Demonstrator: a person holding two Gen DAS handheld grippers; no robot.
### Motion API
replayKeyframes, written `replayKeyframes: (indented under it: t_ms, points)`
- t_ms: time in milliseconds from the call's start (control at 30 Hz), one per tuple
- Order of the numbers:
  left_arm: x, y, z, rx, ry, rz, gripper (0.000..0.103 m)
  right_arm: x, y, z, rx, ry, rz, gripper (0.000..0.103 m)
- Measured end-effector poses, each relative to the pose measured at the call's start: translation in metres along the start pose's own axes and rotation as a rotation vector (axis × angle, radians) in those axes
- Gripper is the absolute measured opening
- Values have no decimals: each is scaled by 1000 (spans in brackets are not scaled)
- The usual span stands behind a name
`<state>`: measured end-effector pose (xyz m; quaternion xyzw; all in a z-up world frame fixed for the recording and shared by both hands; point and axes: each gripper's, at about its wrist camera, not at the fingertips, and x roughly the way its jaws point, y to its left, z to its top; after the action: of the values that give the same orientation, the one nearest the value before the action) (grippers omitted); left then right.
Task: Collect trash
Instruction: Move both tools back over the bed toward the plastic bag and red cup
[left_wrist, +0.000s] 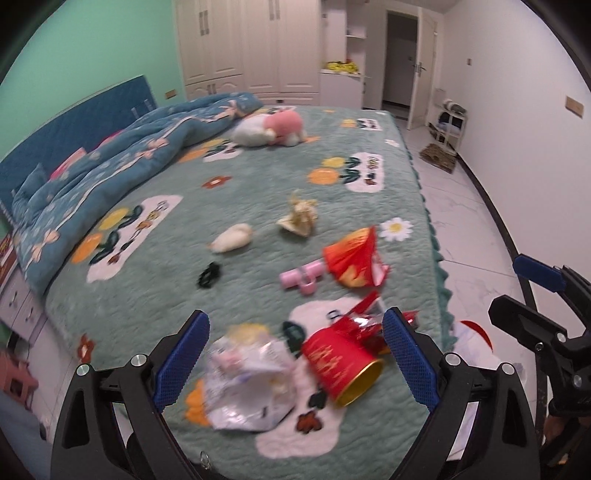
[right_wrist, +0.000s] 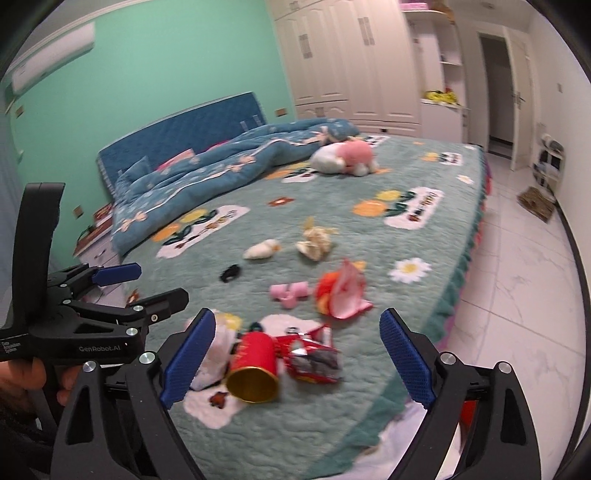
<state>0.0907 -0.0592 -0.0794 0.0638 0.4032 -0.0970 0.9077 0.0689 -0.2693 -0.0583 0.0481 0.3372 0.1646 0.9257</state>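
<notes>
Hovering wide apart and empty, the left gripper (left_wrist: 295, 362) and right gripper (right_wrist: 297, 358) frame the cup (left_wrist: 341, 363) and wrappers (left_wrist: 251, 384) at six o'clock on the bed (left_wrist: 369, 221); best to descend squarely, pinching one piece each.

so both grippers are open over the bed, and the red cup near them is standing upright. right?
Not quite. The red cup lies on its side on the bed, its gold mouth facing the camera; the right wrist view shows this. Both the left gripper and the right gripper are open, holding nothing.
</notes>
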Motion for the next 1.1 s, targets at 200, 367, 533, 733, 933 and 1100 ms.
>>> replayKeyframes:
  t_ms: [200,367,533,733,933,1100]
  points:
    - [-13,36,-15,-59,-6,31,94,8,37,8,-70,13,37,95]
    - [-17,57,-25,-98,-2,43,94,15,59,10,-112,28,56,95]
    - [-12,72,-36,-128,22,54,94,26,72,8,-135,57,72,95]
    - [4,83,-50,-158,80,49,94,40,81,-1,-145,102,87,95]
    - [25,83,-61,-169,145,29,94,53,84,-10,-153,141,99,95]
    - [44,81,-67,-167,194,24,94,62,82,-14,-151,166,96,95]
